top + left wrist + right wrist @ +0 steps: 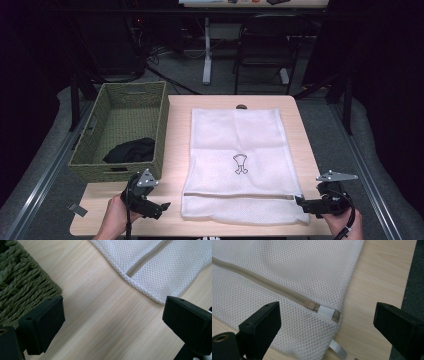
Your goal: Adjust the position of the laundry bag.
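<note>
A white mesh laundry bag lies flat on the wooden table, its beige zipper running across near the front edge. In the right gripper view the zipper ends at a slider under a white tab. My right gripper is open just right of the bag's front right corner. My left gripper is open over bare wood, left of the bag's front left corner, nothing between its jaws.
A green woven basket stands at the table's left with a black garment inside; its corner is close to my left gripper. A chair and desk leg stand beyond the table. Grey floor borders the right edge.
</note>
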A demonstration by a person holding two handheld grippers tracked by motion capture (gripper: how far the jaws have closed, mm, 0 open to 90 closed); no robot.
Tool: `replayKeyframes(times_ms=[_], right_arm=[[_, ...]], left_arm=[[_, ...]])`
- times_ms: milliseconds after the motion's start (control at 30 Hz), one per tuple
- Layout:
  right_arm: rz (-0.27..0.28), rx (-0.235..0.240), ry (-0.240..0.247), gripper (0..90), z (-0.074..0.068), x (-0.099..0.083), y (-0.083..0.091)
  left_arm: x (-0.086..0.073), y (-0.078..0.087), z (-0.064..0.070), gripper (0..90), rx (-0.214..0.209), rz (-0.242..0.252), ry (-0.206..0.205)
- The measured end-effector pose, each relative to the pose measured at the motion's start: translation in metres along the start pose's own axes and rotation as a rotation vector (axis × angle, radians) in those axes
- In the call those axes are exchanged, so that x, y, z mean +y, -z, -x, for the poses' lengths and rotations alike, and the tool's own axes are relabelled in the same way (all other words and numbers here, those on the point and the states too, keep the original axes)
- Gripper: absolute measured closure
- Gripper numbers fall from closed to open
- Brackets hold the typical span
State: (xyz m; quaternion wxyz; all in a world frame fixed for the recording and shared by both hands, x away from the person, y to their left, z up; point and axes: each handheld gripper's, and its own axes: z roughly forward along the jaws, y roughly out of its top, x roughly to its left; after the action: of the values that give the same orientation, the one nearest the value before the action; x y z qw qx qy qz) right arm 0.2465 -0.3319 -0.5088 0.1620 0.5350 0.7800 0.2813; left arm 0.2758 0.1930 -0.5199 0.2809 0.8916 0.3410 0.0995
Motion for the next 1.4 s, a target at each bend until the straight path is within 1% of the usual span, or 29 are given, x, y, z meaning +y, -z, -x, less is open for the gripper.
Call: replayKeyframes(times_ms=[67,100,133,200,233,300,333,400,467,567,600,667,700,767,800,867,900,1000,1033,1100,1133,1167,1200,1233,1267,1300,1333,1367,1400], right_arm=[[-0.004,0.004,0.004,7.6,0.000,0.000,-0.001],[-0.003,0.012,0.002,8.0,-0.001,0.000,-0.001],[-0.010,0.017,0.000,8.2,-0.001,0.000,-0.001],[-0.015,0.019,0.006,8.4,-0.002,0.000,-0.002],[-0.015,0.017,0.007,8.5,-0.003,0.000,-0.002],[-0.011,0.021,0.003,9.0,-0.003,0.001,-0.002],[-0.011,0.021,0.003,9.0,-0.003,0.001,-0.002],[-0.010,0.009,0.013,8.9,-0.006,0.003,-0.004],[-0.016,0.002,0.018,9.0,-0.008,0.004,-0.005],[-0.024,0.007,0.025,9.0,-0.009,0.004,-0.007],[-0.027,0.007,0.032,11.6,-0.009,0.005,-0.008],[-0.010,0.002,0.041,13.3,-0.011,0.006,-0.007],[-0.001,0.001,0.046,13.6,-0.011,0.007,-0.007],[-0.002,-0.001,0.054,14.1,-0.011,0.008,-0.008],[-0.006,0.000,0.053,14.2,-0.012,0.009,-0.010],[-0.014,-0.002,0.053,14.6,-0.012,0.010,-0.011],[-0.025,0.001,0.054,15.2,-0.011,0.011,-0.015],[-0.039,0.015,0.050,15.8,-0.010,0.012,-0.020],[-0.047,0.020,0.049,16.1,-0.010,0.012,-0.022],[-0.053,0.026,0.047,17.1,-0.009,0.012,-0.024],[-0.071,0.021,0.037,20.1,-0.008,0.012,-0.028],[-0.071,0.021,0.037,20.1,-0.008,0.012,-0.028],[-0.091,0.027,0.032,24.1,-0.006,0.012,-0.032],[-0.109,0.025,0.028,25.5,-0.005,0.012,-0.035],[-0.121,0.019,0.027,26.0,-0.005,0.012,-0.036],[-0.121,0.019,0.027,26.0,-0.005,0.012,-0.036],[-0.145,0.006,0.024,29.5,-0.001,0.013,-0.041],[-0.145,0.006,0.024,29.5,-0.001,0.013,-0.041],[-0.155,-0.007,0.014,30.9,0.000,0.013,-0.042]], left_arm=[[0.001,0.000,0.001,4.2,0.000,0.003,0.001],[0.001,0.000,0.002,4.0,-0.008,0.004,0.005],[0.001,0.000,0.002,3.9,-0.008,0.004,0.005],[0.004,-0.002,0.004,3.0,-0.034,0.006,0.012],[0.004,-0.002,0.004,3.0,-0.034,0.006,0.012],[0.008,-0.007,0.009,2.7,-0.052,0.002,-0.001],[0.008,-0.007,0.009,2.7,-0.052,0.002,-0.001],[0.011,-0.011,0.014,2.3,-0.065,-0.002,-0.014],[0.013,-0.013,0.016,2.4,-0.063,-0.002,-0.017],[0.015,-0.015,0.017,2.9,-0.059,-0.005,-0.024],[0.017,-0.017,0.018,2.9,-0.066,-0.002,-0.025],[0.021,-0.022,0.020,3.1,-0.079,-0.009,-0.035],[0.021,-0.022,0.020,3.1,-0.079,-0.009,-0.035],[0.024,-0.028,0.022,3.3,-0.087,-0.026,-0.047],[0.026,-0.031,0.023,2.9,-0.092,-0.036,-0.049],[0.027,-0.033,0.024,0.8,-0.093,-0.039,-0.053],[0.030,-0.037,0.026,0.8,-0.105,-0.052,-0.065],[0.033,-0.044,0.029,0.9,-0.110,-0.064,-0.080],[0.034,-0.046,0.030,1.4,-0.111,-0.073,-0.083],[0.035,-0.048,0.030,4.8,-0.116,-0.073,-0.086],[0.037,-0.053,0.032,5.1,-0.115,-0.081,-0.090],[0.037,-0.053,0.032,5.1,-0.115,-0.081,-0.090],[0.038,-0.055,0.033,5.4,-0.115,-0.082,-0.091],[0.041,-0.061,0.037,6.0,-0.126,-0.100,-0.102],[0.042,-0.064,0.040,6.6,-0.126,-0.105,-0.110],[0.042,-0.064,0.040,8.0,-0.126,-0.105,-0.110],[0.044,-0.067,0.043,10.3,-0.127,-0.110,-0.126],[0.044,-0.069,0.045,10.3,-0.131,-0.113,-0.133],[0.045,-0.071,0.047,12.8,-0.128,-0.116,-0.142]])
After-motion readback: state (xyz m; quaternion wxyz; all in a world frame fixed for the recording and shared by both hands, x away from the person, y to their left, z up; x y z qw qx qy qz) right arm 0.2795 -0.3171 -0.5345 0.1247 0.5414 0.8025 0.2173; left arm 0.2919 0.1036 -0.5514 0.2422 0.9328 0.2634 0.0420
